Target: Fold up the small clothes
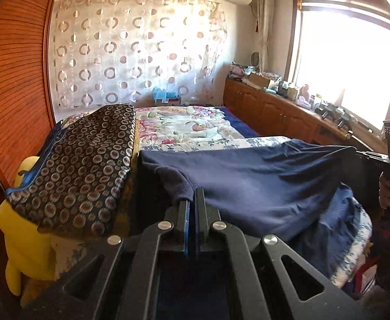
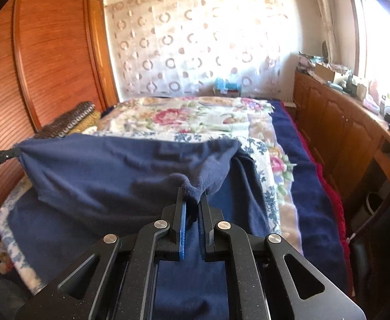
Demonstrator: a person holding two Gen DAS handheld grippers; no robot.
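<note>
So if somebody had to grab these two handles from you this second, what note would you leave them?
Left gripper: shut on one corner of the navy blue fleece garment.
Right gripper: shut on the opposite corner.
The garment hangs stretched between them, lifted above the floral-quilted bed, lower part draping on dark blue fabric.
Done: both corners gripped and raised.
Left: probably carry the held edge across, lay it down, finish folding.
</note>
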